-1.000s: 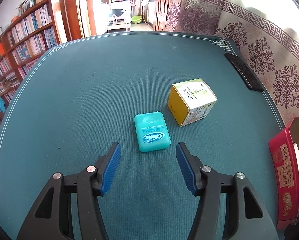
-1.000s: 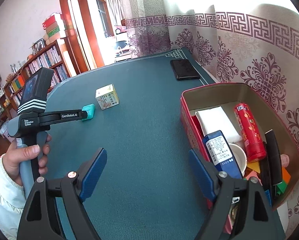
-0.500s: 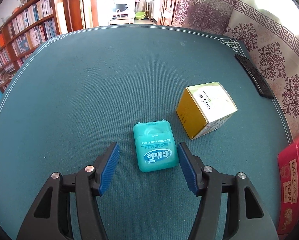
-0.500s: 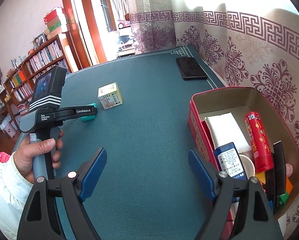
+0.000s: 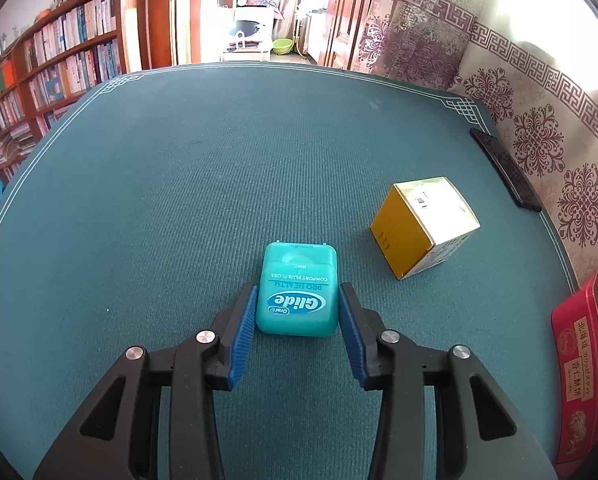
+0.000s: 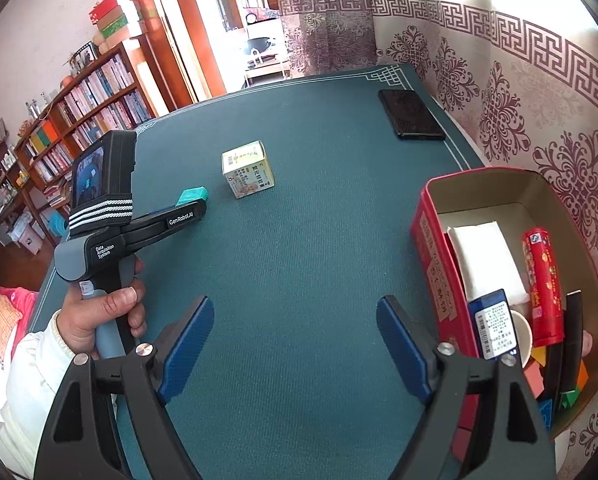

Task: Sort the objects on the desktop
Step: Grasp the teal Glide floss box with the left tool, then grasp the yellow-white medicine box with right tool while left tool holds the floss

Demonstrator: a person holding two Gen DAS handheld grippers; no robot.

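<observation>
The teal Glide floss box (image 5: 297, 294) lies flat on the green table mat (image 5: 179, 200), between my left gripper's (image 5: 298, 300) closing jaws, pads almost touching its sides. I tilt that gripper downward. My right gripper (image 6: 295, 328) hovers spread, empty.

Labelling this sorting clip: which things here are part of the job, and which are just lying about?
Job: floss case, between the closing jaws of the left gripper; yellow carton; red box.
Lying about: black phone; bookshelf.
</observation>
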